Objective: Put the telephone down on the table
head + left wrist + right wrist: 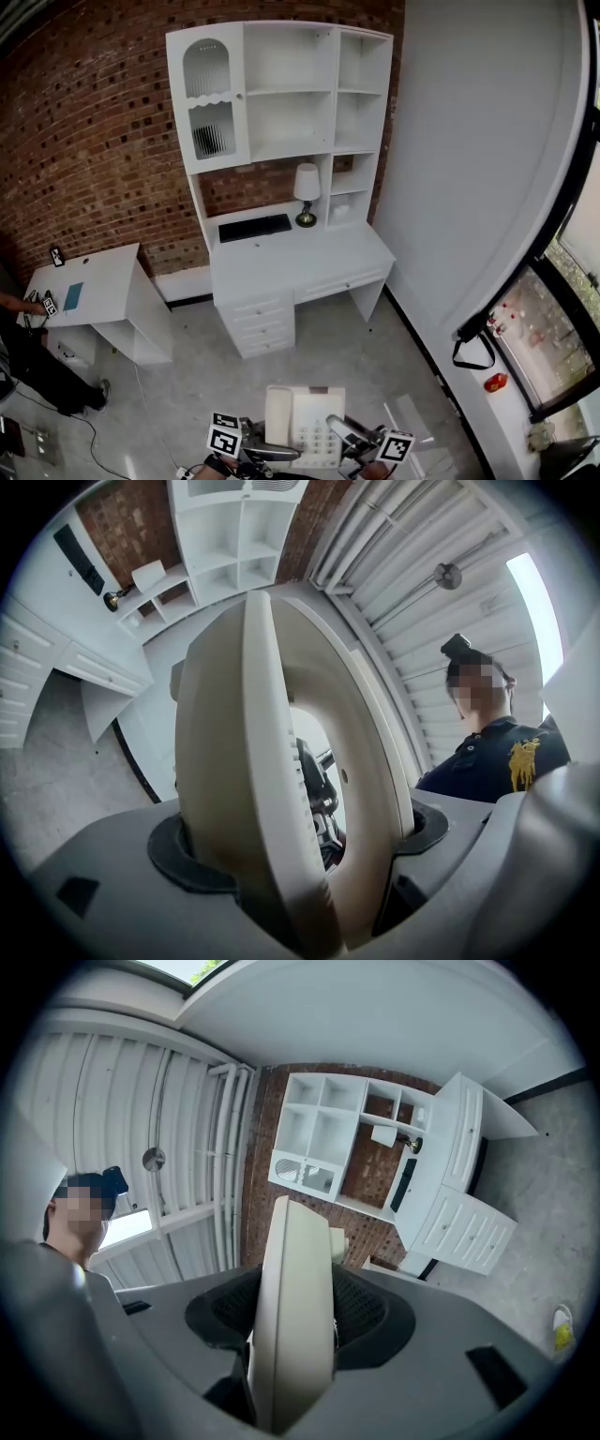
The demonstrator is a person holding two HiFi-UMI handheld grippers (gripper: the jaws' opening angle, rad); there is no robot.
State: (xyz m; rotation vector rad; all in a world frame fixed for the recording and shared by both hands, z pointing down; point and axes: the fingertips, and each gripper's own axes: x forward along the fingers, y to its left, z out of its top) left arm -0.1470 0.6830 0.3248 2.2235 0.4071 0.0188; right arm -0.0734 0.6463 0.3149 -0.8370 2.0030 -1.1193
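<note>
- White small side table (98, 281) stands at mid-left of the head view, well apart from the phone.
- Grey left gripper (274, 453) is clamped on the handset side of the cream push-button telephone (305, 419), bottom centre.
- Grey right gripper (344, 429) pinches its right edge, over the grey floor (187, 394).

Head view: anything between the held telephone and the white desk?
Nothing but bare grey floor, shown in the head view. The telephone is clamped by the left gripper and right gripper, well short of the desk.
</note>
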